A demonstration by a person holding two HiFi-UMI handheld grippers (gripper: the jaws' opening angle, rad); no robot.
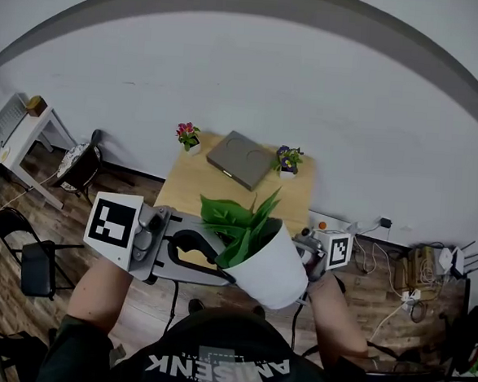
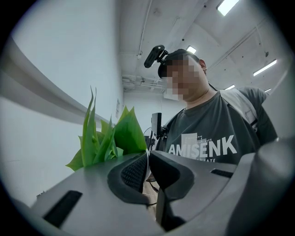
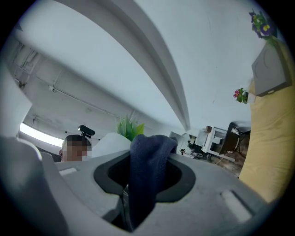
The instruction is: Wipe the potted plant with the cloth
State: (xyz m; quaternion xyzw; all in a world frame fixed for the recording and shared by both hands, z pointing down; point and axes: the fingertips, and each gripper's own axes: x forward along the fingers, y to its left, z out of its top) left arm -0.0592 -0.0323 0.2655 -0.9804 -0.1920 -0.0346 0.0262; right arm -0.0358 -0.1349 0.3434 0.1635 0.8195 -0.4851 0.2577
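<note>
The left gripper's [image 2: 147, 162] jaws are clamping the tilted potted plant's [image 1: 271, 268] rim; the right gripper's [image 3: 134, 185] jaws are pinching the dark cloth [image 3: 150, 156].

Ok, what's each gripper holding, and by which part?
The left gripper pinches the white plant pot by its rim. The right gripper clamps the dark blue cloth by a bunched fold.
</note>
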